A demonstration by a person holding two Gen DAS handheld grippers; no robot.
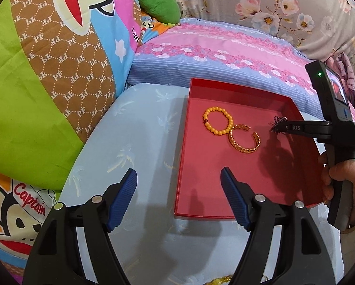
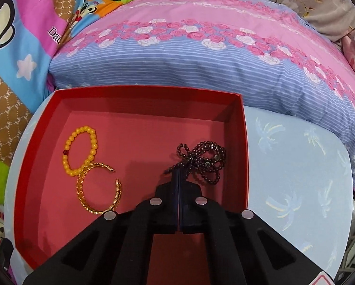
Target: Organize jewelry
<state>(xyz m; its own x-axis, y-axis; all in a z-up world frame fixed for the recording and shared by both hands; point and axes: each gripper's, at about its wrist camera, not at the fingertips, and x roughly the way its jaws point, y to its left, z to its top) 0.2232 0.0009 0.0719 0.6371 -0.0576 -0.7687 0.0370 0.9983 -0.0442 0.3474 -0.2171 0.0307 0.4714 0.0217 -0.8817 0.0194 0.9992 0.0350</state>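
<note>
Fingers (image 2: 179, 178) pinch one dark bead strand (image 2: 202, 163) beside two bracelets (image 2: 80, 150).

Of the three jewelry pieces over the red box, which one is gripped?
The dark bead strand, pinched by the shut right gripper; the yellow bead bracelet and gold cuff lie free.

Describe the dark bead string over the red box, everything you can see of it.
The dark bead string is a long strand of small, glossy, near-black round beads, bunched into tangled loops, with two small silvery round pieces among them. The right gripper is shut on one end of the bunch, holding it over the right side of the red box. It lies apart from the other jewelry. Whether it touches the floor is unclear.
</note>
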